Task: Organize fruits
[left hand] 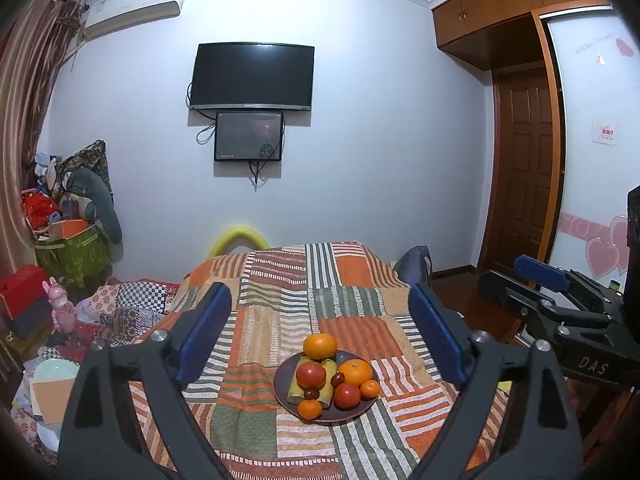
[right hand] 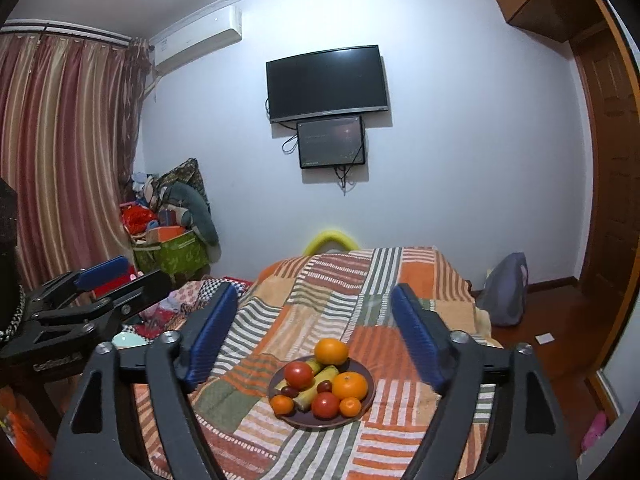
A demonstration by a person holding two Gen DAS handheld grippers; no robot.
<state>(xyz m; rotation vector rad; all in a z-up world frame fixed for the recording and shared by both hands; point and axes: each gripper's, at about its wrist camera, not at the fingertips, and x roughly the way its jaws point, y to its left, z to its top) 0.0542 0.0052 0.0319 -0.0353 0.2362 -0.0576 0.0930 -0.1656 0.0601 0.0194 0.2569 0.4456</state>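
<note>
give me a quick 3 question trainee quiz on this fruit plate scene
1. True or false: the left gripper holds an orange.
2. What lies under the tomatoes on the plate? A) bananas B) a knife C) a napkin
3. What covers the surface under the plate?

Key:
1. False; both it and the right gripper are open and empty.
2. A, bananas.
3. A striped patchwork cloth.

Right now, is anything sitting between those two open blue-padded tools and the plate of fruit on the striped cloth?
Nothing visible. The left tool and right tool both stand open and empty, back from the plate. Only bare patchwork cloth lies between them and the fruit piled on it.
</note>
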